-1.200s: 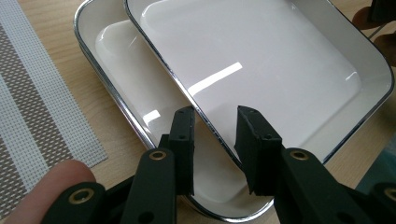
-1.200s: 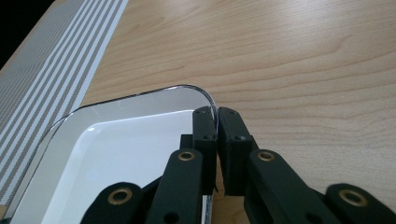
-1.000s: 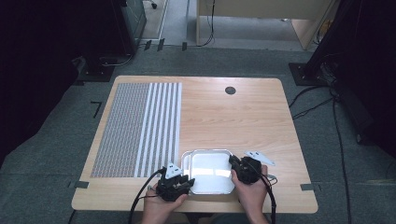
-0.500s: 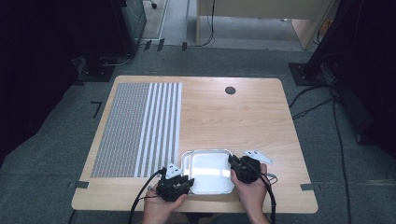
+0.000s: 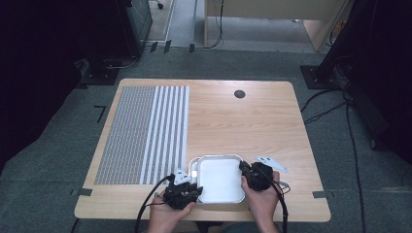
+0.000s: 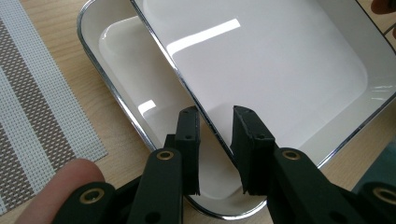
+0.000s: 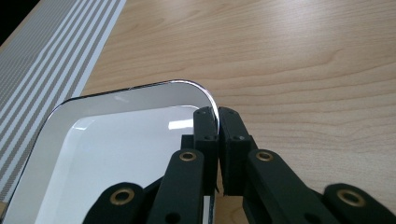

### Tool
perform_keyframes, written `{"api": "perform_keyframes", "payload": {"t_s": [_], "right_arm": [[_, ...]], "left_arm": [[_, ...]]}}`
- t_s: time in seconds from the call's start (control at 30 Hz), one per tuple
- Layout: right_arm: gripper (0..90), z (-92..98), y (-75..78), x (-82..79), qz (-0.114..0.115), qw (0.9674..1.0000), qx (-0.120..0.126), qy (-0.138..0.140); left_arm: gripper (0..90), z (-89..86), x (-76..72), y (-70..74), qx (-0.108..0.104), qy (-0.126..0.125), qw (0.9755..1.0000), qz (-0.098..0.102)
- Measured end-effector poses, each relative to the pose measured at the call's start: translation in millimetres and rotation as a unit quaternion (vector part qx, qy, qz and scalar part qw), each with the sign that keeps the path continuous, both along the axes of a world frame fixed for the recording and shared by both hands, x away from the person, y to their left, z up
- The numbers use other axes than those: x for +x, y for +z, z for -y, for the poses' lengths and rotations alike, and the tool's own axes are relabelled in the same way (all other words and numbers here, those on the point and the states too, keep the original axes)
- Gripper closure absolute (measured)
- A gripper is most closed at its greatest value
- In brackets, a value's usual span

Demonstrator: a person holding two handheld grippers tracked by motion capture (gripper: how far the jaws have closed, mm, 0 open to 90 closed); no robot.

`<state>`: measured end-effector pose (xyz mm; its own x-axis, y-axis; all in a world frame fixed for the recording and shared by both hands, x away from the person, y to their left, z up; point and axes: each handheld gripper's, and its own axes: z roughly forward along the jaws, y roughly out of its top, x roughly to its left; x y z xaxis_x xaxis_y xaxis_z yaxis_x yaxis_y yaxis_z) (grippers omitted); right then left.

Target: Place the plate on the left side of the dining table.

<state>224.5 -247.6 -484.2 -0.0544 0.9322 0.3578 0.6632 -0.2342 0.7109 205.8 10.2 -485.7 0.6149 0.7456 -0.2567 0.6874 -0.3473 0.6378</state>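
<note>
A: Trays, two of them, white enamel with dark rims, are sitting at the lower centre of the high view, near the table's front edge. The upper tray [image 6: 261, 70] is lying tilted inside the lower tray [image 6: 126, 88], its left rim raised off the lower one's floor.

B: Which way is its long axis running?

A: In the high view the upper tray [image 5: 221, 178] is reading as nearly square, so no long axis is telling. What matters is the two side rims, one towards each hand.

B: How is the left gripper [image 6: 215, 135] standing?

A: It is straddling the upper tray's raised rim in the left gripper view, jaws parted with a clear gap either side of the rim, so it is gripping nothing yet.

B: And the right gripper [image 7: 217, 135]?

A: Its jaws are pressed together on the upper tray's rim just below the rounded corner, at the centre of the right gripper view, so it is holding that side.

B: So the coming move is turning on what?

A: Probably on the left jaws closing on the rim between them, since both hands are equally near. The striped placemat [image 5: 145, 133] is lying to the left on the wooden table [image 5: 252, 121].
</note>
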Motion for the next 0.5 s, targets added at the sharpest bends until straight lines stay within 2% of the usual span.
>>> {"api": "perform_keyframes", "payload": {"t_s": [0.23, 0.4, 0.5], "right_arm": [[89.1, -7.4, 9.2, 3.2, -0.002, 0.9999, 0.009, -0.005], [89.2, -16.4, 12.9, 11.7, -0.005, 0.9998, 0.019, -0.003], [89.2, -23.0, 20.1, 16.5, 0.002, 0.9997, 0.023, 0.001]], "left_arm": [[74.4, -11.9, 11.9, 9.6, 0.002, -0.01, 0.9999, -0.006], [74.4, -22.5, 17.1, 16.9, 0.001, -0.004, 1.0, -0.006], [74.4, -28.1, 18.6, 24.2, -0.001, -0.001, 1.0, 0.0]]}}
